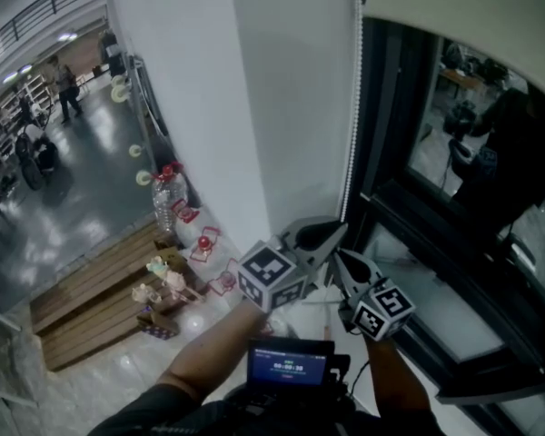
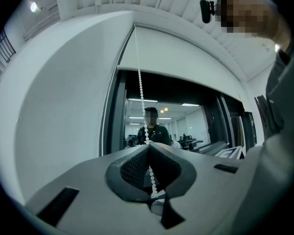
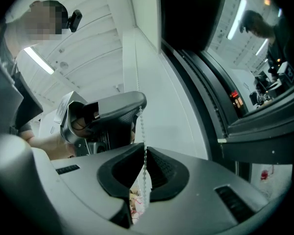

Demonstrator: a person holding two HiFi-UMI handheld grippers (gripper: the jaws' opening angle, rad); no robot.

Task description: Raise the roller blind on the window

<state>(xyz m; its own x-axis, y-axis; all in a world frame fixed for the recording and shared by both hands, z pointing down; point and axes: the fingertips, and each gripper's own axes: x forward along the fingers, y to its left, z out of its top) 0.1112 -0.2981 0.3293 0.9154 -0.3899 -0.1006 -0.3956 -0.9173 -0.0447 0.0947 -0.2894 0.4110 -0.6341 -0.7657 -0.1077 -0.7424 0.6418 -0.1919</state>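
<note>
A white bead chain (image 1: 353, 107) hangs down the left edge of the dark window (image 1: 454, 198), beside the white wall. The pale roller blind (image 2: 186, 55) covers only the top of the window. My left gripper (image 1: 341, 231) is shut on the chain, which runs between its pads in the left gripper view, where the bead chain (image 2: 140, 87) rises to the blind's top corner. Just below it, my right gripper (image 1: 339, 256) is also shut on the chain. In the right gripper view, the right gripper (image 3: 145, 150) pinches the bead chain (image 3: 142, 126) directly under the left gripper (image 3: 137, 102).
A window sill (image 1: 454, 325) lies below the glass. On the floor at the left stand a plastic bottle (image 1: 168, 198), red wire items (image 1: 204, 243) and a wooden pallet (image 1: 100, 289). People (image 1: 68, 89) are far off at the left. A small screen (image 1: 289, 366) sits at my chest.
</note>
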